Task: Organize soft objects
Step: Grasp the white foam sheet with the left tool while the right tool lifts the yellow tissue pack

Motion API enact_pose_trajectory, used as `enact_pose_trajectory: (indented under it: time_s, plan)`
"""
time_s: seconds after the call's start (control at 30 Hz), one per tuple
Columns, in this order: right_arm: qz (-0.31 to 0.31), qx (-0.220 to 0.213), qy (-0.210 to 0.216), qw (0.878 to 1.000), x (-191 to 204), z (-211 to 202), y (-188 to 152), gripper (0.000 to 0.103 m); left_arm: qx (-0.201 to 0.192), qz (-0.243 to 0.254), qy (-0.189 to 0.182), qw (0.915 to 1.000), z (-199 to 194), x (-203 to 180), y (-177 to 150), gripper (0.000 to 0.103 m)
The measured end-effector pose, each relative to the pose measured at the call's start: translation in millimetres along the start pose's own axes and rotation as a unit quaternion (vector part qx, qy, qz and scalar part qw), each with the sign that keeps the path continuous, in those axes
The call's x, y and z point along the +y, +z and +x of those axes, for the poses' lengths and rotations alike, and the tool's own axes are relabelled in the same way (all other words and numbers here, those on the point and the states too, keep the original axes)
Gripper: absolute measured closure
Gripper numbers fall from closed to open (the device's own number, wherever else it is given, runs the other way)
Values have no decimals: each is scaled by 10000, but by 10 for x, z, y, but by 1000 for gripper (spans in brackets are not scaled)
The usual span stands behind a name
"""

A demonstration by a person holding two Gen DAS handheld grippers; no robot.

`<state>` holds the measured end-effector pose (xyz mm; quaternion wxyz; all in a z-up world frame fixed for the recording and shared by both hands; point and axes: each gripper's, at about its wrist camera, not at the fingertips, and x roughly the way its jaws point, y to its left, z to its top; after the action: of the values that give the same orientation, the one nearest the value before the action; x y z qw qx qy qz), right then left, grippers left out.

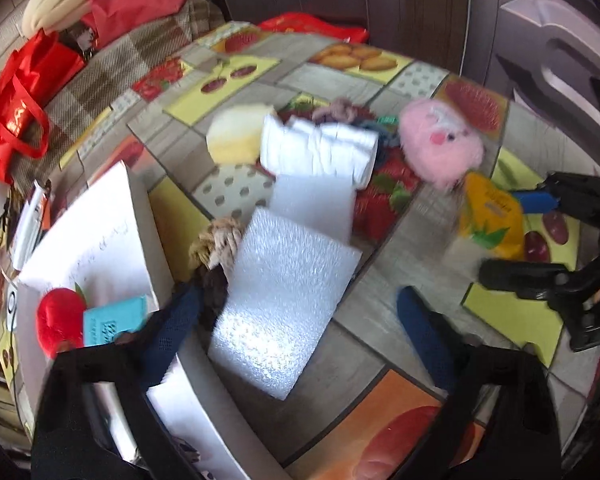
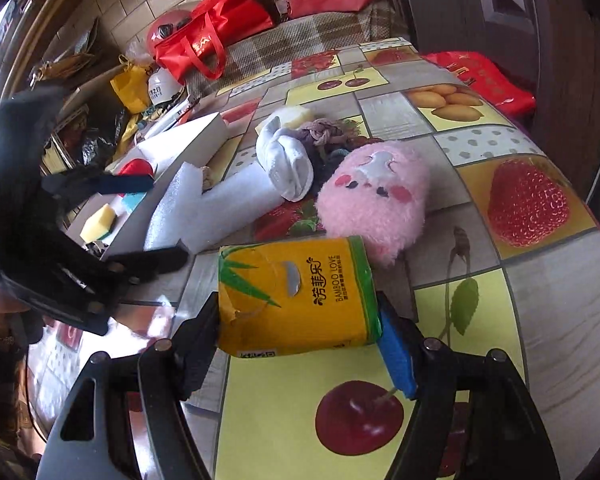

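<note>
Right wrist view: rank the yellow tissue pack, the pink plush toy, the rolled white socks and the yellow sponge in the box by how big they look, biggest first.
1. yellow tissue pack, though it sits nearest the camera, which inflates it
2. pink plush toy, close to the pack in apparent size; true order unsure
3. rolled white socks
4. yellow sponge

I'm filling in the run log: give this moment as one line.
right gripper: shut on tissue pack | left gripper: open over foam sheet | pink plush: on table

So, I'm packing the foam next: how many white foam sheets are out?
2: one foam sheet beside the white box, another behind it, touching the white socks. More may be hidden.
</note>
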<state>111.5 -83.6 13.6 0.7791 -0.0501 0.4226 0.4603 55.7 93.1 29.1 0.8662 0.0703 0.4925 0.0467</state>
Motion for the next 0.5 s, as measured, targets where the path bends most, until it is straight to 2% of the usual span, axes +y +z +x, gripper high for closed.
enact_pose_trajectory:
  time_s: [0.07,0.17,0.23,0.33,0.5]
  plan:
    - [32,-11,42,10000,-7,-7,-4,31,-51,-8,123,9999,11,2,-28,47]
    - [71,-26,92,9999,-20,-16,-5,31,-380,-135,-38,9992,-131,37,-62,48]
    - [106,-49,146,9998,-25,-26,-13,31,-617,-262,39,9977,-264,67,-88,48]
    - [156,-116,225,9996,-25,-61,-35,31,-1019,-543,-37,9933,-507,125,-170,48]
    - [-121,-674,163,9975,145,-313,-71,31,-1755,-1103,-59,9783,-931,207,-347,48]
